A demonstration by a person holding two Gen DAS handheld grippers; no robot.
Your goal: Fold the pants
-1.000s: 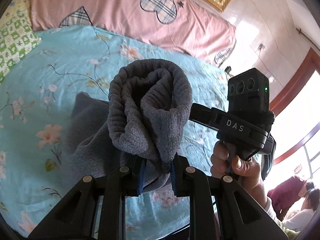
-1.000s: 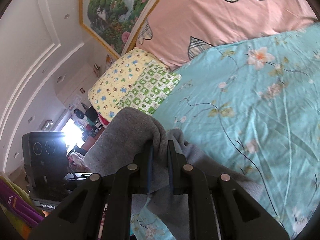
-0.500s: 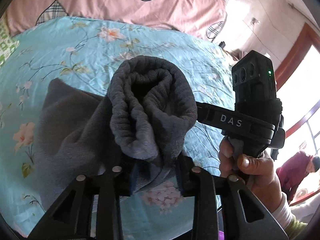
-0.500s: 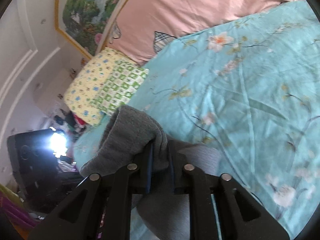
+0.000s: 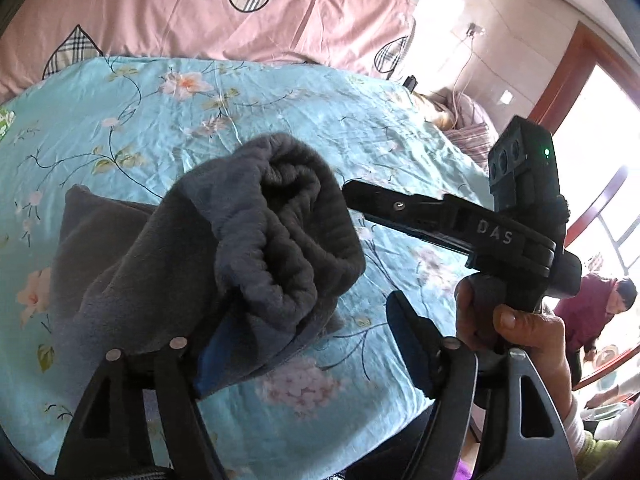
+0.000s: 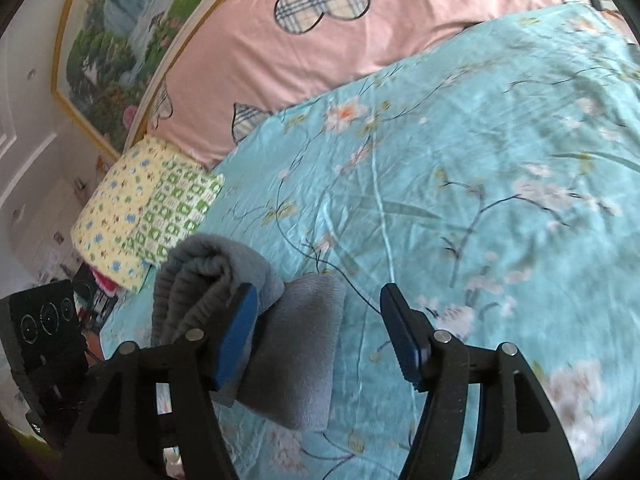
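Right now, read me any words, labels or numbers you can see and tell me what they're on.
"DAS": pale letters on the black body of the right gripper, seen from the left wrist camera.
Nothing else is readable; the bedding and the grey pants carry only patterns, no text.

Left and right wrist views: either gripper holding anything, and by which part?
Nothing held. Both sets of jaws are open; the grey fleece pants, ribbed waistband bunched, only drape against each gripper's left finger.
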